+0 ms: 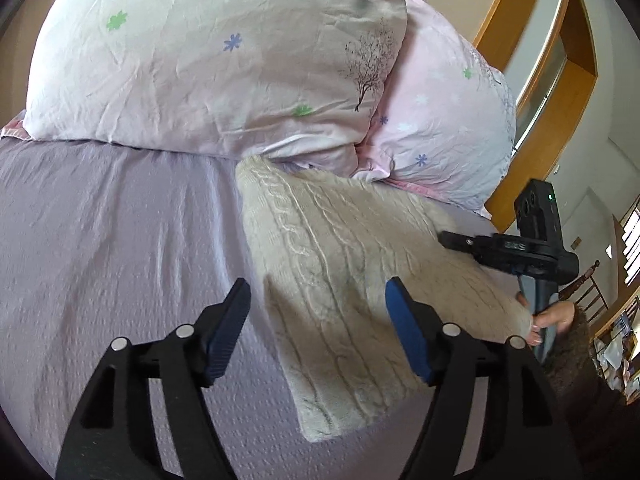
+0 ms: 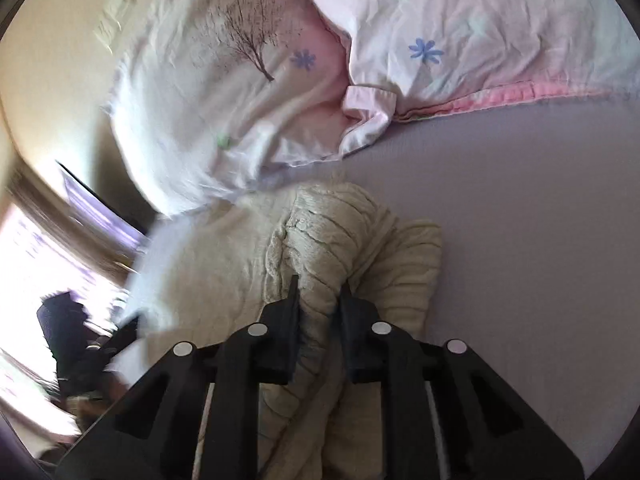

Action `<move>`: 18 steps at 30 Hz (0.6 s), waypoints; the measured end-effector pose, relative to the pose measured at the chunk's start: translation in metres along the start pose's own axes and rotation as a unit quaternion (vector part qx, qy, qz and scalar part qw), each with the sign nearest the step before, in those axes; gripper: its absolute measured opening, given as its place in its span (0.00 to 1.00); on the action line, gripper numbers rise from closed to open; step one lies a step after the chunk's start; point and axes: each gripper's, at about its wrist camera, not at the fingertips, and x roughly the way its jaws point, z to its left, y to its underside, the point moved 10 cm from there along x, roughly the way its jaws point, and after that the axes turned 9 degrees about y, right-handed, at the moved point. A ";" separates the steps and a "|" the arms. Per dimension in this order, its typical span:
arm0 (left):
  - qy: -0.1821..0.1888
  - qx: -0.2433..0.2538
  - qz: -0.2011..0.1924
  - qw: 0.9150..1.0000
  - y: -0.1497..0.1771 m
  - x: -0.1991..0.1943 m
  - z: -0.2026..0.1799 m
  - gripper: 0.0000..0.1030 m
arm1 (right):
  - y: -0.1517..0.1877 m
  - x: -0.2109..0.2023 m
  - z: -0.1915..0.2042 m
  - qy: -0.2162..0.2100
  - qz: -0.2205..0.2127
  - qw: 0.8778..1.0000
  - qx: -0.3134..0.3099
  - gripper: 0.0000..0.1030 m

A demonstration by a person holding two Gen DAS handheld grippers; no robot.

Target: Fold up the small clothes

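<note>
Left wrist view: cream cable-knit sweater spread flat on lilac bed sheet, upper end touching big pillow with tree print, second pillow just behind and to the right. Left gripper above near edge of sweater, jaws wide apart, blue pads holding nothing; one finger over bare sheet, other over knit fabric. On far right side of sweater, right gripper seen from the side, black body with small green light, person's hand around its handle, brown fuzzy sleeve behind. Wooden door frame beyond the bed.

Right wrist view: right gripper with jaws narrow, pinching bunched ribbed fold of sweater between black fingers. Fold raised and rolled, rest of sweater lying to the left and under the gripper on sheet. Pillows at the top, pink trim along the edge. Left side blurred, bright window and left gripper only as dark shape, details not clear.
</note>
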 end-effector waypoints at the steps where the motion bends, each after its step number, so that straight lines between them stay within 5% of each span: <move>1: -0.003 -0.001 0.003 1.000 0.001 0.003 0.002 0.69 | -0.006 -0.002 0.000 0.016 -0.016 1.000 -0.008 0.14; 4: -0.005 0.001 0.010 1.000 0.007 0.003 0.002 0.69 | -0.031 -0.006 -0.020 0.075 -0.054 0.996 0.017 0.10; 6: -0.001 0.003 0.008 1.000 0.008 0.002 0.000 0.71 | -0.030 0.006 -0.037 0.105 -0.036 0.993 0.031 0.10; 8: -0.004 0.004 0.005 1.000 0.007 0.001 0.001 0.71 | -0.020 0.011 -0.032 0.100 -0.022 0.995 0.020 0.11; 12: -0.006 0.014 -0.033 0.999 -0.004 -0.016 -0.003 0.69 | -0.020 -0.047 -0.025 0.074 -0.078 0.993 0.039 0.23; 15: 0.020 0.081 -0.073 0.994 -0.015 -0.038 -0.046 0.69 | -0.003 -0.092 0.009 0.006 -0.117 0.993 0.003 0.33; 18: 0.035 0.165 -0.057 0.984 -0.006 -0.030 -0.097 0.72 | 0.026 -0.105 0.034 0.006 -0.115 0.992 -0.046 0.32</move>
